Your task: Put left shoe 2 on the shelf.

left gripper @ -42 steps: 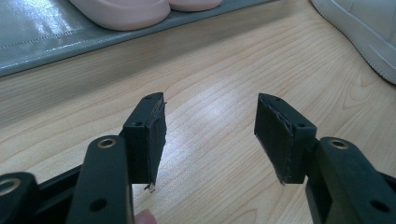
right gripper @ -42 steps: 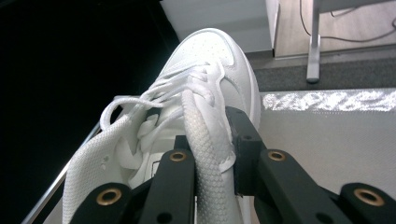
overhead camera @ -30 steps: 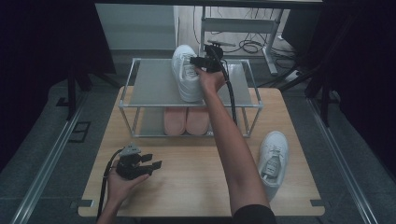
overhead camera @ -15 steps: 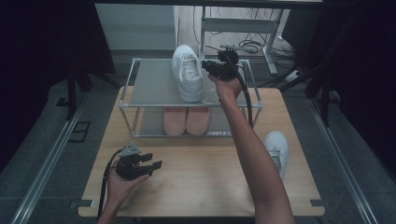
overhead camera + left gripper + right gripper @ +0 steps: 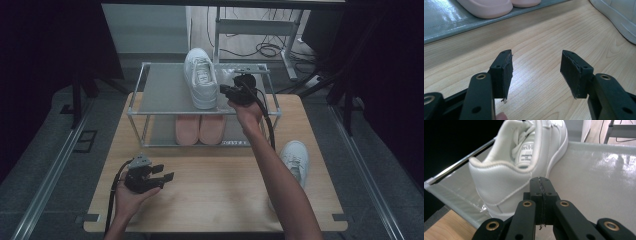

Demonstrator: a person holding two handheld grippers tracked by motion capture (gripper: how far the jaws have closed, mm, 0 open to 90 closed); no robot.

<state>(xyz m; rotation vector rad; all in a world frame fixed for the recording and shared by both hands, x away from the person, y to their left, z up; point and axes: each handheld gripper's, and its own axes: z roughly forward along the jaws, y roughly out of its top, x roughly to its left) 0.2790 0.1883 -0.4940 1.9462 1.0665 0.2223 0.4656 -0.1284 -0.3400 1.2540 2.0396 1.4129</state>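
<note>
1st white sneaker [image 5: 201,77] on rack top shelf [image 5: 160,92], upper centre. 2nd sneaker [image 5: 295,157] on surface [image 5: 215,200], lower right — pending. Right hand-held gripper [image 5: 225,90] just closed, empty, jaws pressed together; left hand-held gripper [image 5: 167,172] spread, idle.

Pink slippers [image 5: 200,129] on the rack's lower shelf [image 5: 159,131]; cables [image 5: 265,49] on the floor beyond.

The right gripper [image 5: 225,90] sits in the upper middle of the high view, at the end of a forearm stretched up from the bottom right; its jaws have just been closing and now meet with nothing between them. The left gripper [image 5: 169,175] rests at lower left in the left hand [image 5: 131,197], jaws apart and empty.
</note>
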